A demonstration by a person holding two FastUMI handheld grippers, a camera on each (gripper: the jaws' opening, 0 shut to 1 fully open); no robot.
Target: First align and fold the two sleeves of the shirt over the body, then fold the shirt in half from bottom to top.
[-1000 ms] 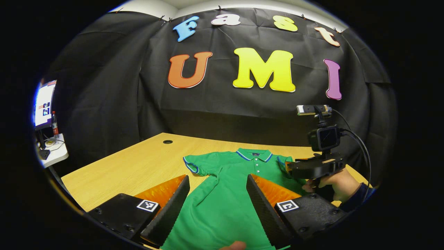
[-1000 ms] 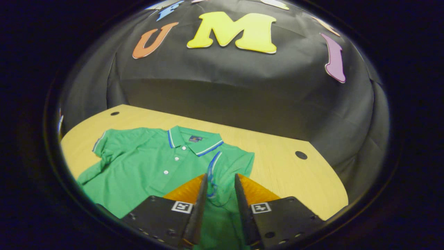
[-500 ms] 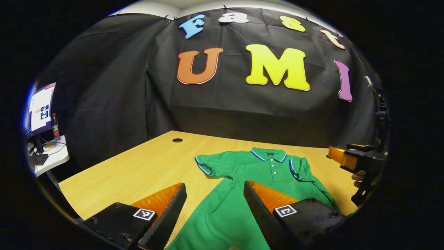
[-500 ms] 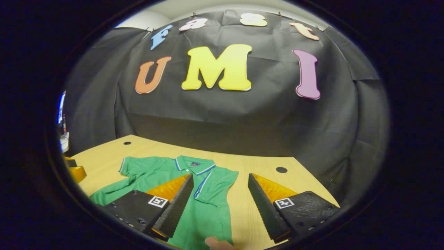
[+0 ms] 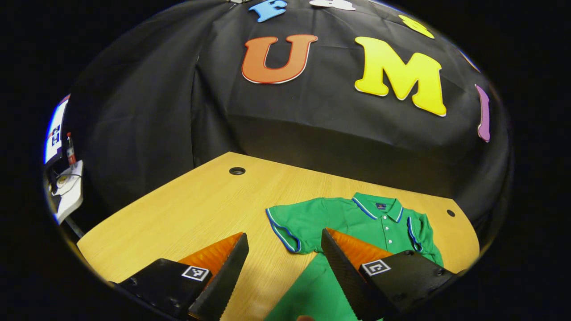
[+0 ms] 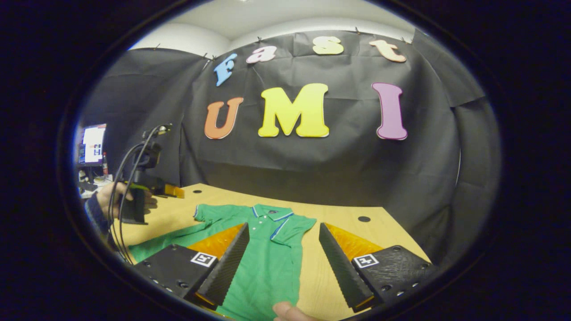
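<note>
Lying flat on the pale wood-grain table (image 5: 187, 214), the knit green polo shirt (image 6: 263, 254) has one sleeve folded in, while the ridged wedge-fingered left gripper (image 5: 283, 267) and right gripper (image 6: 282, 263) gape wide, gripping nothing.

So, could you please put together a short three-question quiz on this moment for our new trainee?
1. True or false: the right sleeve of the green polo shirt is already folded over the body.
2. Which sleeve still lies spread on the wooden table? A) left B) right C) neither
3. Fill in: the jaws of the left gripper and the right gripper are both ____.

Key: 1 true; 2 A, the left sleeve; 3 open.
</note>
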